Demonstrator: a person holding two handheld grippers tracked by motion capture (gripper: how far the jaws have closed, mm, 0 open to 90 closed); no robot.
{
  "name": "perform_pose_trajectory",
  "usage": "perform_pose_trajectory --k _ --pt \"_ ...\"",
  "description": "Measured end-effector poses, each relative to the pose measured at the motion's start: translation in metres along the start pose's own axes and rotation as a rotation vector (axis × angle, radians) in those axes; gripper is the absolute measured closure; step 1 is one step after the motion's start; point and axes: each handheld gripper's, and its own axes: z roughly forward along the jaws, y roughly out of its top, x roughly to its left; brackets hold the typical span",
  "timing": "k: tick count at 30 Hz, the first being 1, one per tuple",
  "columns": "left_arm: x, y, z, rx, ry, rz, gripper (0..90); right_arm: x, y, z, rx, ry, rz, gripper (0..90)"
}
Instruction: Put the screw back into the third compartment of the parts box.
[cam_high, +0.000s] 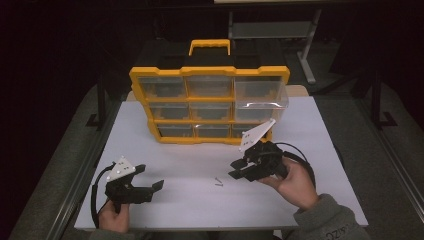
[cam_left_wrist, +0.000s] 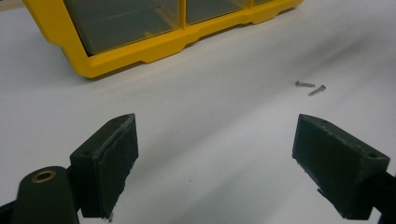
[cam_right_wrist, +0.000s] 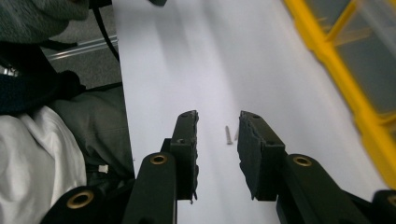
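While both grippers sit over the near half of the white table, nothing is held between either pair of jaws.

Item: two small screws, grey metal, lying loose on the table's bare surface a little toward its near edge, roughly midway between its left and right edges. They lie close together, at an angle to each other; in the left gripper view they show as two short shanks with heads, whether touching cannot be told.

Item: right gripper, black, grey three-cornered plate on top, held in the person's right hand toward the table's right edge. Jaws partly apart and empty. In the right gripper view the gripper points along the table, with one screw seen through the gap beyond the fingertips, not touched.

Item: left gripper, black, same plate, held in the left hand at the near left corner. Jaws wide apart, empty, close above the surface; the screws lie well off to its right.

Item: yellow organiser case, black handle section behind, standing toward the table's far edge, nine clear drawers facing the person. The top right drawer is pulled partway out.
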Motion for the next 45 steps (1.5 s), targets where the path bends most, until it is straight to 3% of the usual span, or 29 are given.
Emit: perform_pose_trajectory --k 4,6,13,17,32,41,45 --pt "0.000 0.000 0.000 -0.010 -0.001 -0.005 13.7 -0.003 -0.007 0.025 0.025 0.016 0.031 67.0" --pt "0.002 0.000 -0.001 0.009 0.000 0.025 13.7 -0.005 -0.010 0.035 0.036 0.012 0.023 67.3" --pt "0.000 0.001 -0.001 0.003 -0.004 0.004 13.7 -0.019 -0.018 0.074 0.064 -0.002 0.060 67.3" --pt "0.000 0.001 -0.001 0.002 -0.007 0.003 13.7 -0.023 -0.019 0.091 0.087 -0.014 0.050 67.6" --pt "0.001 0.001 -0.002 -0.009 -0.006 0.007 13.7 -0.040 -0.025 0.124 0.103 -0.030 0.088 72.9" --pt "-0.001 0.001 -0.002 -0.006 -0.005 -0.003 13.7 -0.038 -0.025 0.130 0.118 -0.058 0.077 76.2" --pt "0.001 0.001 -0.001 0.008 -0.004 0.020 13.7 -0.037 -0.026 0.130 0.120 -0.065 0.074 78.0"
